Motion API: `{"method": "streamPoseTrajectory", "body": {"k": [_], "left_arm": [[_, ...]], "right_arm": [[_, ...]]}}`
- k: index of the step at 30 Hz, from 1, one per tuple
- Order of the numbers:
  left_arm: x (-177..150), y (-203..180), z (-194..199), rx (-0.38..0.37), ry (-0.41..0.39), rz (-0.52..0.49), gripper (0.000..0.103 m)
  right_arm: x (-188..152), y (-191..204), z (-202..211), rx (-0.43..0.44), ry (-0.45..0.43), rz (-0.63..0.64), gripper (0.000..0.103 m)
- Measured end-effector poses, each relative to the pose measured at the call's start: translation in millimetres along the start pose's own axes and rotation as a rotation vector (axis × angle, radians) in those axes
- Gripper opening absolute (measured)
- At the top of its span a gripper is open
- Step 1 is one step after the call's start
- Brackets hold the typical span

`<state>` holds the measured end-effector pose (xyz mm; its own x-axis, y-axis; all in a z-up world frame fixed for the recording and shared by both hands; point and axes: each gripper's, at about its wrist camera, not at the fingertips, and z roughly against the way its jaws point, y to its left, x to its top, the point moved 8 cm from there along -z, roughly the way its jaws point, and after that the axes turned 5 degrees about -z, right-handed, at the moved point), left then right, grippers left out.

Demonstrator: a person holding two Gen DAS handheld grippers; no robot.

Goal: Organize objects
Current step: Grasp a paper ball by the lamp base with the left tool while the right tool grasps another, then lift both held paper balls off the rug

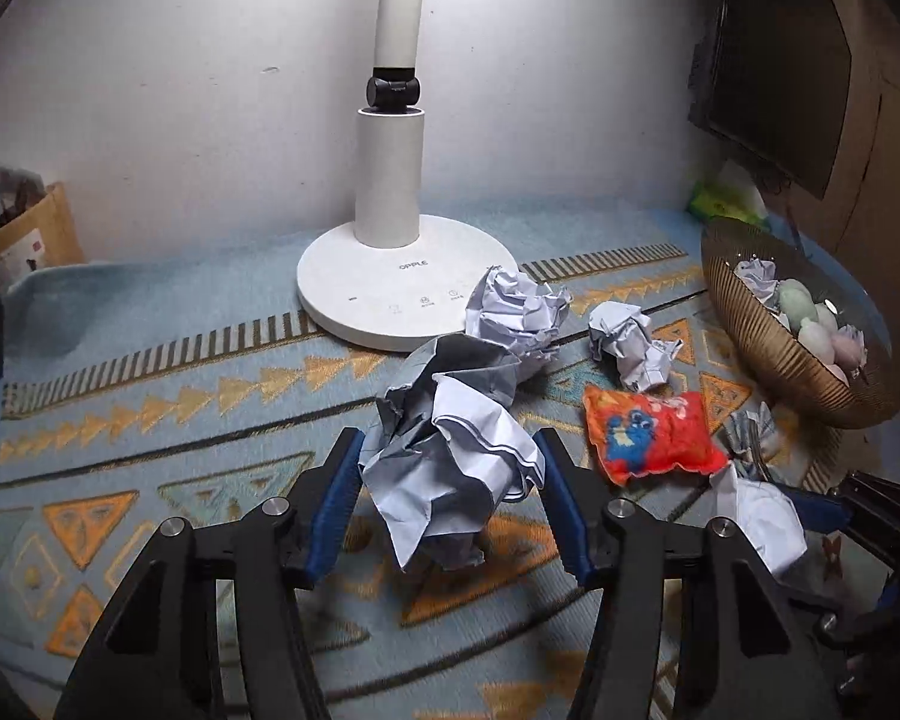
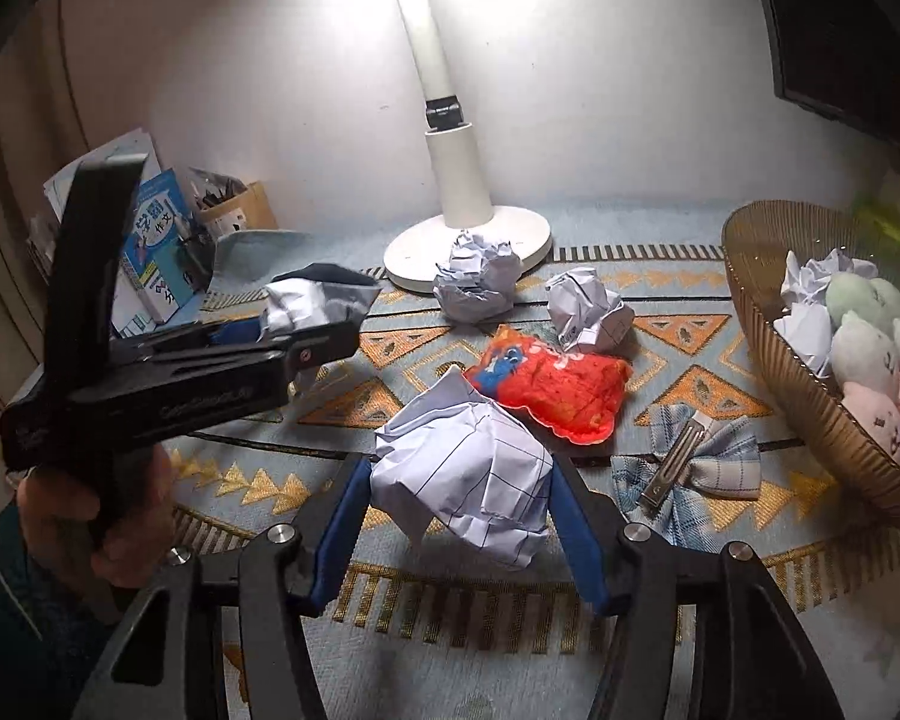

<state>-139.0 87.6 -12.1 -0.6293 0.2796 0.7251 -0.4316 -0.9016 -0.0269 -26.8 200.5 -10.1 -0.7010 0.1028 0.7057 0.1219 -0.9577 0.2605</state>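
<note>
The work surface is a blue patterned cloth (image 2: 690, 600) under a white desk lamp (image 1: 390, 180), set against a pale wall. A ribbed basket (image 2: 768, 360) stands at the right edge and already holds paper balls and soft toys.

The left gripper (image 1: 447, 462) has its blue pads pressed on both flanks of a crumpled paper wad (image 1: 450, 456), which sits directly ahead between the fingers. The right gripper (image 2: 459, 480) likewise clamps a second paper wad (image 2: 462, 480), its pads touching each side. Neither wad shows a marked long axis.

The basket lies to the right of both grippers. The right gripper is judged the nearer, with only a plaid bow clip (image 2: 690, 462) lying between. Two loose paper balls and a red pouch (image 2: 552, 384) remain on the cloth near the lamp base.
</note>
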Motion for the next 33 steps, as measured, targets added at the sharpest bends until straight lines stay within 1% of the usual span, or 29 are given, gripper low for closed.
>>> {"method": "streamPoseTrajectory", "body": {"k": [2,4,6,8,9,11,13,15,17,18,20,22,24,27,28,30,32,33], "left_arm": [[-12.9,-2.7,22.0,0.031,-0.004,0.026,0.054],[-30.5,-3.0,44.6,0.077,-0.003,0.061,0.054],[-51.6,-5.5,64.2,0.112,-0.001,0.095,0.054],[-68.1,-12.3,82.8,0.179,-0.028,0.095,0.054],[-75.1,-16.1,90.7,0.196,-0.045,0.094,0.054],[-87.3,-18.8,100.1,0.231,-0.047,0.117,0.055],[-95.3,-19.7,106.4,0.226,-0.054,0.163,0.054],[-101.5,-19.1,109.4,0.229,-0.060,0.205,0.054],[-108.0,-18.3,110.0,0.229,-0.054,0.242,0.054],[-110.1,-18.6,109.8,0.233,-0.050,0.252,0.054],[-111.1,-22.1,110.1,0.247,-0.050,0.238,0.055],[-110.2,-25.2,110.5,0.277,-0.059,0.208,0.055],[-109.8,-29.0,108.5,0.301,-0.053,0.179,0.056],[-108.4,-33.1,108.1,0.329,-0.054,0.141,0.056],[-107.9,-34.0,108.2,0.329,-0.057,0.135,0.056],[-107.8,-33.6,107.6,0.321,-0.056,0.136,0.056],[-108.4,-31.1,107.3,0.315,-0.054,0.152,0.056],[-108.9,-29.4,106.4,0.309,-0.049,0.161,0.056]], "right_arm": [[-12.6,1.6,6.9,0.012,0.032,-0.026,0.058],[-25.6,3.7,11.8,0.005,0.061,-0.035,0.058],[-33.8,5.2,15.5,-0.001,0.073,-0.039,0.058],[-39.4,6.0,13.7,-0.019,0.091,-0.045,0.058],[-41.3,4.9,9.8,-0.022,0.097,-0.049,0.058],[-43.6,5.5,10.1,-0.019,0.090,-0.055,0.059],[-48.1,3.3,7.7,-0.037,0.110,-0.056,0.060],[-54.7,2.7,6.9,-0.028,0.144,-0.058,0.060],[-61.0,3.8,10.2,-0.012,0.169,-0.041,0.066],[-63.6,4.2,13.4,-0.007,0.173,-0.030,0.068],[-68.2,2.7,17.9,-0.007,0.187,-0.011,0.071],[-73.6,1.4,16.3,0.000,0.225,0.001,0.072],[-72.4,-0.5,19.1,-0.012,0.209,0.006,0.071],[-70.4,-2.2,18.2,-0.006,0.196,-0.031,0.071],[-70.4,-2.1,16.3,0.000,0.200,-0.050,0.071],[-69.0,-2.0,13.6,-0.014,0.194,-0.078,0.072],[-68.1,1.3,11.0,-0.039,0.194,-0.091,0.079],[-67.8,3.0,10.2,-0.055,0.190,-0.090,0.080]]}}
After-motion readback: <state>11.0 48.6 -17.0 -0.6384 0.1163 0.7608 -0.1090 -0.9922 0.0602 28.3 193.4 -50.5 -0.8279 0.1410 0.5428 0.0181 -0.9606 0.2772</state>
